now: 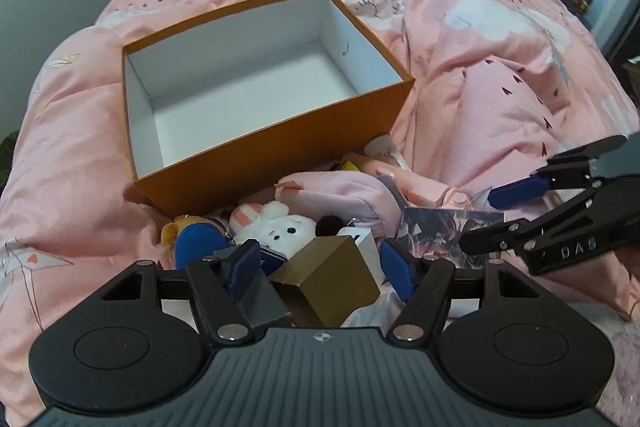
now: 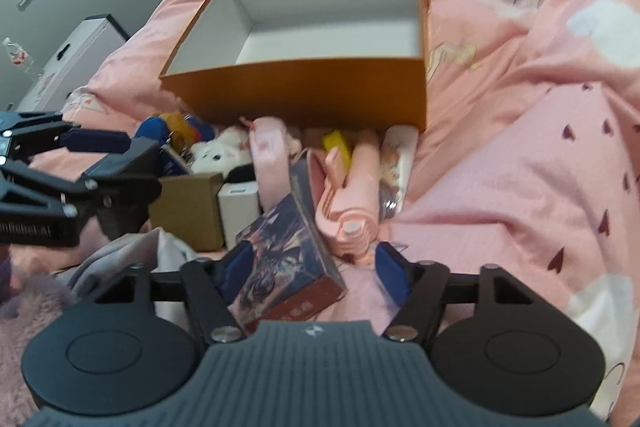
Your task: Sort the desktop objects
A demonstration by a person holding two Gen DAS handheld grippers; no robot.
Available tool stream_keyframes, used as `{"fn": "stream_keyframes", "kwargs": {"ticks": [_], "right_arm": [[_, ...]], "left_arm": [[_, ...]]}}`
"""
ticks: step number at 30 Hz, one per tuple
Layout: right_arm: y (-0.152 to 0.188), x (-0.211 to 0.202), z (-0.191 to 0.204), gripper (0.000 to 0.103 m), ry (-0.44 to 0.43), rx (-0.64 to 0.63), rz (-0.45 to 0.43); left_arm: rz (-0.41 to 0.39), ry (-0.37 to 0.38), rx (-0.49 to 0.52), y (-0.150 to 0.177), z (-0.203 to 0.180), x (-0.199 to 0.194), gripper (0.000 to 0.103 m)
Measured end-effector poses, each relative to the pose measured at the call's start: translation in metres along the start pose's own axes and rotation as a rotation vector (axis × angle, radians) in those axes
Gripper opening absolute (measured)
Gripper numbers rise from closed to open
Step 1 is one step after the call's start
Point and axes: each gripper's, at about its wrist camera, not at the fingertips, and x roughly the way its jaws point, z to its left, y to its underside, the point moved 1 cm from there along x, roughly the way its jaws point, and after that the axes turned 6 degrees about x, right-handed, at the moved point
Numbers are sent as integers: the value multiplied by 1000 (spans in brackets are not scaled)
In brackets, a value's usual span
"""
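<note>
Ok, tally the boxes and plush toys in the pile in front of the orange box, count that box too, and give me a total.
Boxes: 4 (orange box, brown box, white box, printed box)
Plush toys: 2 (white bunny, blue and yellow plush)
Total: 6

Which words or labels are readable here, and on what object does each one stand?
"DAS": right gripper, partly cut off.
Mirrored print, roughly "paper crane": pink quilt, uncertain.
White lettering on left gripper: too blurred.
Red edge of picture box: unreadable.
</note>
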Motion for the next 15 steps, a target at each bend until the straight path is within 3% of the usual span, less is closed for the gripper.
{"fn": "stream_keyframes", "kwargs": {"ticks": [15], "right_arm": [[-21,42,-29,51,-205,125,241]], "left_arm": [[126,110,149,-10,12,26,78]]}}
